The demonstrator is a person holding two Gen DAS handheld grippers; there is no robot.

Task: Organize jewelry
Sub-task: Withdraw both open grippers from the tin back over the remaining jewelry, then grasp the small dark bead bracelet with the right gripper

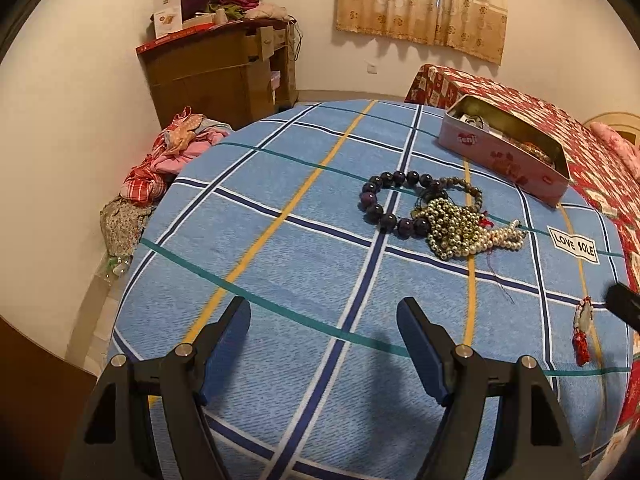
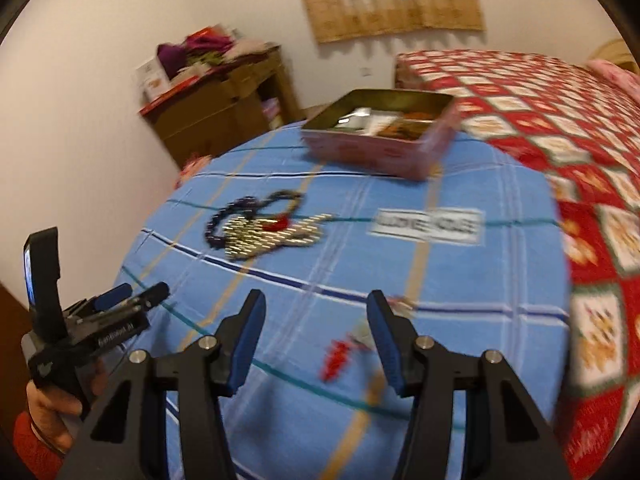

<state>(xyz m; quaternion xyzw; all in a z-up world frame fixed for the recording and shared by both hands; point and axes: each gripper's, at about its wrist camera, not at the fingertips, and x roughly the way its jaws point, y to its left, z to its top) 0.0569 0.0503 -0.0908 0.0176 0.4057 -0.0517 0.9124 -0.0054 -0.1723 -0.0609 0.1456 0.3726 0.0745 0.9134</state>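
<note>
Blue pads of my left tongs [image 1: 324,312] stood wide apart over the checked blue sheet [image 1: 280,264], with nothing between them. My right tongs [image 2: 316,304] hung over the same sheet, jaws parted too, though less widely; the red-tasselled charm [image 2: 340,354] lay under them, close by the right-hand pad, and the picture there was too smeared for me to say whether that pad touched it. From the left view the charm [image 1: 582,330] lay near the sheet's right edge, beside a dark tip of my right tongs cut off by the frame. Farther off, the dark bead bracelet [image 1: 394,204] touched a tangle of pale bead strings [image 1: 464,232]; I couldn't count the strands. Beyond stood the open pink tin [image 1: 508,156], its contents mostly hidden by its wall.
</note>
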